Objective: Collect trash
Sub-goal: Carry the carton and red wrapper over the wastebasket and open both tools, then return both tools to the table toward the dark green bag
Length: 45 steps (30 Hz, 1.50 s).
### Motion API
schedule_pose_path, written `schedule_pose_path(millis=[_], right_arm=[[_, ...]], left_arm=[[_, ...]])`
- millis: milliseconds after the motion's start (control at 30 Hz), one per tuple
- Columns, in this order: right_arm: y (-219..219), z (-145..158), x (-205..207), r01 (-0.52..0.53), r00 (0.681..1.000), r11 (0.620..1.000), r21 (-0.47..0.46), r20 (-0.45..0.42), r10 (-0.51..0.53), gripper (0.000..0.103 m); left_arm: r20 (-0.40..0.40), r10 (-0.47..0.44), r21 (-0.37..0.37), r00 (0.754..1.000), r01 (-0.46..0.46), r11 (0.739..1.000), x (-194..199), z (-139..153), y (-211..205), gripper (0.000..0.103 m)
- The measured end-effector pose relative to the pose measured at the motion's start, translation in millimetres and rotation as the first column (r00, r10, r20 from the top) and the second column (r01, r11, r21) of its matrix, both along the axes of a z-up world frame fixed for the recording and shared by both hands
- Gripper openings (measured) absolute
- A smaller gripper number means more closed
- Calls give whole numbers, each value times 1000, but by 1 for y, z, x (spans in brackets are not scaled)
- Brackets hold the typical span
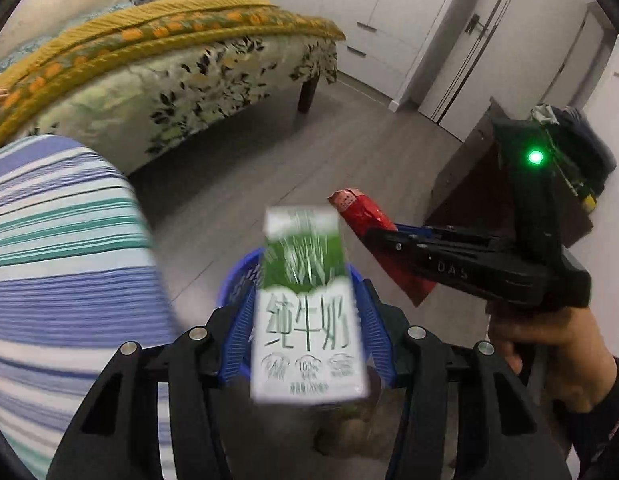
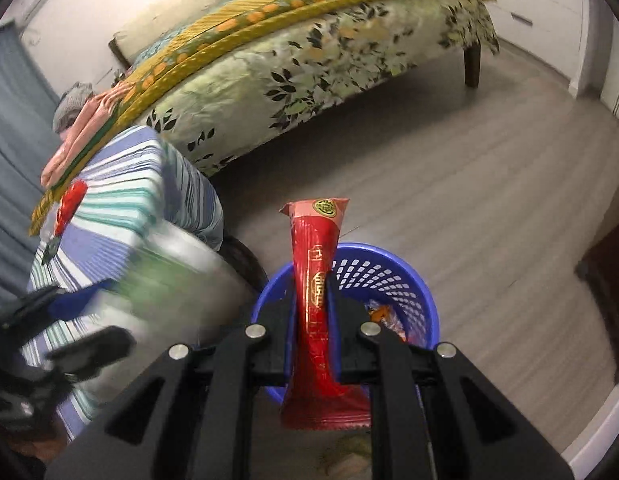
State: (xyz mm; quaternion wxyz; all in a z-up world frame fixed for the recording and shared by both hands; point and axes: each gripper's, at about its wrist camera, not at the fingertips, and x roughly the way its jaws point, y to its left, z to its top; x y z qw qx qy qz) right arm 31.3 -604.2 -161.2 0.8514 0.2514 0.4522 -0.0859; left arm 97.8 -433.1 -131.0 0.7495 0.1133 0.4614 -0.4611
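Grey plank floor (image 2: 489,184) runs across a bedroom, with one bed (image 2: 309,68) under a leaf-print cover and a yellow throw, and white cupboards (image 1: 389,20) along the far wall. One striped cloth (image 1: 61,264) covers something beside the bed, and on it lies one red wrapper-like scrap (image 2: 71,200), blurred.

One blue basket (image 2: 389,276) stands on the floor beneath both tools. Some wrappers lie inside it; I cannot count them.

Two grippers are up over it. The left gripper (image 1: 305,312) has its blue pads clamped on one milk carton (image 1: 307,320), green and white, held upright by its sides above the basket. The right gripper (image 2: 313,320) is pinched nearly together on one red wrapper (image 2: 315,300), a long flat packet that stands upright between the fingers, its top well above them and its bottom flaring out below. From the left camera the right gripper (image 1: 383,236) comes in from the side, a hand (image 1: 549,344) on its grip and one green light lit on its body; the wrapper (image 1: 361,210) sticks out just beside the carton's top corner, whether touching I cannot tell.
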Motion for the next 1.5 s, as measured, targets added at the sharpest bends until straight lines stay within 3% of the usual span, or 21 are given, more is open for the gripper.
schedule_pose_path(millis=[100,200,300,367,400,600,767,967,1167,1367,1500], right_arm=[[-14,-10,-3,36,999,998,46,11,-37,54],[-21,-8,-8,62,998,998,16,18,-62,55],[-25,-8,-13,91,996,996,11,24,-91,59],[-24,-8,-15,105,994,994,7,28,-105,64],[-21,-5,-16,112,993,994,-14,32,-112,72],[11,15,-13,100,993,979,-175,78,-87,89],[78,40,-2,2,989,945,-327,141,47,91],[191,50,22,-198,954,933,-302,159,254,92],[300,40,65,-395,897,875,-279,87,433,92],[345,29,115,-457,877,846,-275,18,479,92],[354,22,129,-491,859,828,-272,5,511,92]], left_arm=[[-12,5,-7,1000,-5,1000,6,-17,-16,75],[-9,21,2,1000,-21,1000,9,-25,-24,76],[0,38,-23,999,-38,999,8,-18,-14,83],[32,50,-30,998,-49,998,6,-7,0,87],[44,52,-32,998,-51,998,5,-3,6,89],[144,103,-35,984,-99,994,-3,29,88,96],[225,205,33,953,-217,976,2,21,182,97],[248,330,96,911,-362,927,21,8,285,97],[237,417,124,877,-453,883,47,5,365,97],[231,406,161,884,-446,880,60,-2,394,97],[194,372,140,908,-401,905,65,-4,399,98]])
